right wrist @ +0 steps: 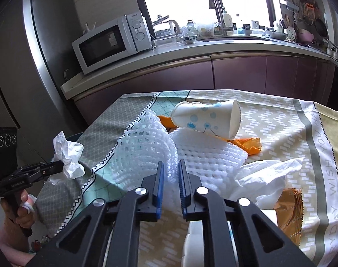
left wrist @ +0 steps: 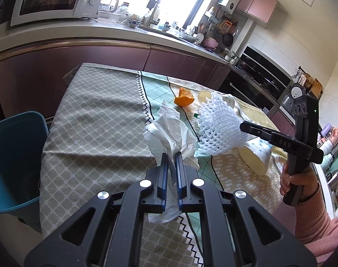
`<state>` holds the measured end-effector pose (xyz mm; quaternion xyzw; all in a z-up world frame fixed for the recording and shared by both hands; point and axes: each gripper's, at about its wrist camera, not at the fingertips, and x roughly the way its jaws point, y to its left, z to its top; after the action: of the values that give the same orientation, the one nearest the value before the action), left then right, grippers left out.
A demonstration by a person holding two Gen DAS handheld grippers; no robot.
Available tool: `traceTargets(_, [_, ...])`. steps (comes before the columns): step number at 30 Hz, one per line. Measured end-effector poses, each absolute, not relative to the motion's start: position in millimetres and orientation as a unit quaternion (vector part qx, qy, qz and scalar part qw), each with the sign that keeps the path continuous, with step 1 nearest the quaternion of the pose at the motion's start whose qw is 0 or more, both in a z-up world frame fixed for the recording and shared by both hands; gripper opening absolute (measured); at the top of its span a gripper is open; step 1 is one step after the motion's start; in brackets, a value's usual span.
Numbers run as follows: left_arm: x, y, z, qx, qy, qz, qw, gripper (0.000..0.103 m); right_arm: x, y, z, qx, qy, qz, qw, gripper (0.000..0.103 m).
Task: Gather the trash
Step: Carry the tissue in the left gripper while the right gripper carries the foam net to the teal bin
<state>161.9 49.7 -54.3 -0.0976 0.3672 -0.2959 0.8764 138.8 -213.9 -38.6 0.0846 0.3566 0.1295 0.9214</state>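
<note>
Now your left gripper [left wrist: 171, 155] angles down, clamped on the crumpled tissue [left wrist: 169, 131] above the table; your right gripper [right wrist: 170, 164] pinches the foam net [right wrist: 146, 146]; the blue bin [left wrist: 15, 155] waits left

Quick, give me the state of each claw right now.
Left claw: closed on the crumpled tissue.
Right claw: closed on the white foam net.
</note>
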Motion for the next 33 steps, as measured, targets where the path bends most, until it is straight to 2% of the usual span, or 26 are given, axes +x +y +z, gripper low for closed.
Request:
traceTargets(13, [143, 104, -39, -0.099, 0.341, -0.258, 0.899, 0.007, 126, -169, 3, 0.102, 0.302, 0.215, 0.923, 0.011])
traceTargets(23, [143, 192, -27, -0.097, 0.322, -0.163, 0.928, 0.007, 167, -80, -2, 0.093, 0.315, 0.293, 0.898, 0.011])
traceTargets(33, [166, 257, -52, -0.100, 0.347, -0.092, 0.928, 0.007, 212, 6, -18, 0.066, 0.340, 0.327, 0.879, 0.011])
